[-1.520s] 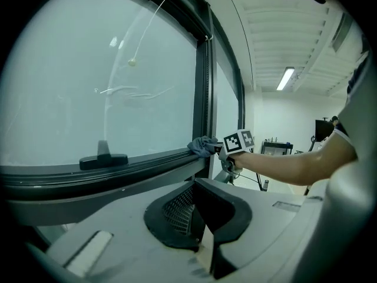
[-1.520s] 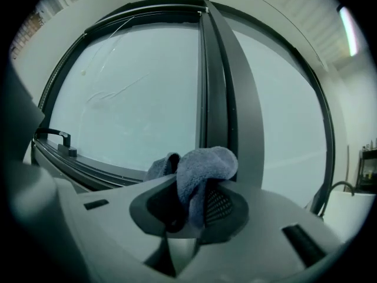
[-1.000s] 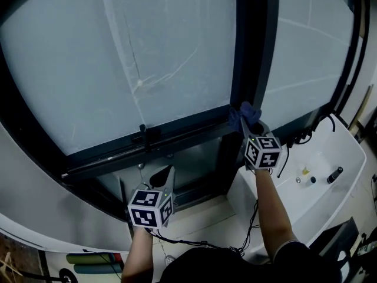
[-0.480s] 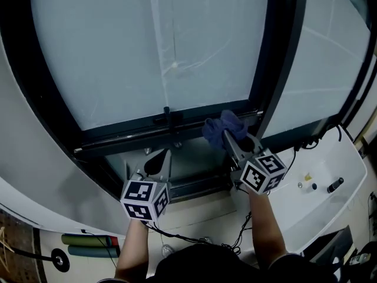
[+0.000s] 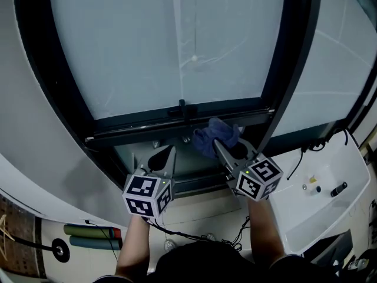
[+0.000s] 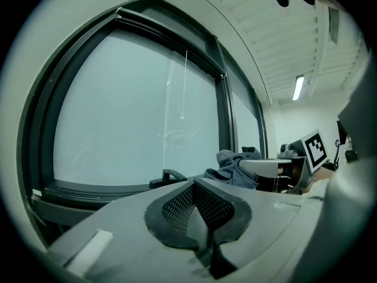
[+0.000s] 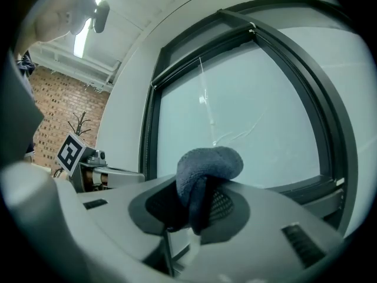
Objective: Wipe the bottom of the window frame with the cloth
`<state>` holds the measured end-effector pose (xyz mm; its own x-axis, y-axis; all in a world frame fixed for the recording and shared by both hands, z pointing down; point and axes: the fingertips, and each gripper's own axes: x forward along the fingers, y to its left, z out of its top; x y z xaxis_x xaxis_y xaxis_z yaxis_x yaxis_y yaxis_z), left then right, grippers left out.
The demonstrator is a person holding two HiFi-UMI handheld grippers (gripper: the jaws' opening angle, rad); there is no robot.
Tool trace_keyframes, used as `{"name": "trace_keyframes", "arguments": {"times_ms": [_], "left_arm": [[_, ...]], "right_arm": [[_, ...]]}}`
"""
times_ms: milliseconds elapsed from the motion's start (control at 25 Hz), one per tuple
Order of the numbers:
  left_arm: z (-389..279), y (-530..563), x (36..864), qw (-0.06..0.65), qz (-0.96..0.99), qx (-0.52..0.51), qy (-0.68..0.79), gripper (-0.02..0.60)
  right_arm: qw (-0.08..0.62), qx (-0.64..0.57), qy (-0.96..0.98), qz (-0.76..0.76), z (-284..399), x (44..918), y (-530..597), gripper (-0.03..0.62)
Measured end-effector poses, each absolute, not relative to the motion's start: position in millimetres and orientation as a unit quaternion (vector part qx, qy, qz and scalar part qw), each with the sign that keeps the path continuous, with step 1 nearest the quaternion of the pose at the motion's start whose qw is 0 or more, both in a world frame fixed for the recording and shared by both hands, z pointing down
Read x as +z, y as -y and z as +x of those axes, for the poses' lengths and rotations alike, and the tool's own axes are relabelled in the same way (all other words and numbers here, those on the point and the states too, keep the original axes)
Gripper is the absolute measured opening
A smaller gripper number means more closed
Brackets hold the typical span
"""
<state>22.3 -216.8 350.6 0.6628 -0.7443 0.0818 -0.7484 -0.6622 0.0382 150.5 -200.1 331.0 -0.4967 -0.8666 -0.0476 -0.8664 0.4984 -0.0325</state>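
The right gripper point(image 5: 224, 151) was clamped on the blue cloth point(image 5: 207, 138), with a fold of it bulging out above the 2 jaws. The cloth sat at the bottom rail of the window frame point(image 5: 135, 124), just right of the black handle point(image 5: 182, 107). The left gripper point(image 5: 164, 157) hung below the rail, jaws together and empty.

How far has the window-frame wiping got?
Done: the right gripper is shut on the blue cloth. In hand: the cloth meets the bottom frame rail just right of the handle. Left: probably the rail beyond the handle; cleanliness can't be judged. The left gripper is shut, empty.
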Motion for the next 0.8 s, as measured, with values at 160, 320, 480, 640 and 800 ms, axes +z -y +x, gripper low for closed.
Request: {"name": "trace_keyframes", "arguments": {"times_ms": [160, 320, 480, 640, 800], "left_arm": [[15.5, 218.4, 351.8, 0.038, 0.910, 0.029, 0.412, 0.008], [12.2, 219.8, 353.9, 0.042, 0.910, 0.028, 0.411, 0.008], [11.6, 219.3, 354.5, 0.044, 0.911, 0.027, 0.410, 0.007], [13.1, 218.9, 353.3, 0.044, 0.912, 0.026, 0.407, 0.008], [14.5, 219.2, 352.7, 0.041, 0.913, 0.027, 0.405, 0.008]], "right_arm": [[0.022, -0.004, -0.866, -0.500, 144.8, 333.7, 204.4, 0.095], [0.015, -0.002, -0.867, -0.498, 139.0, 335.4, 207.1, 0.094], [0.014, -0.002, -0.868, -0.496, 136.4, 335.1, 206.7, 0.094], [0.014, -0.002, -0.868, -0.496, 135.7, 333.5, 207.5, 0.094], [0.013, -0.001, -0.869, -0.495, 133.9, 333.3, 207.7, 0.094]]}}
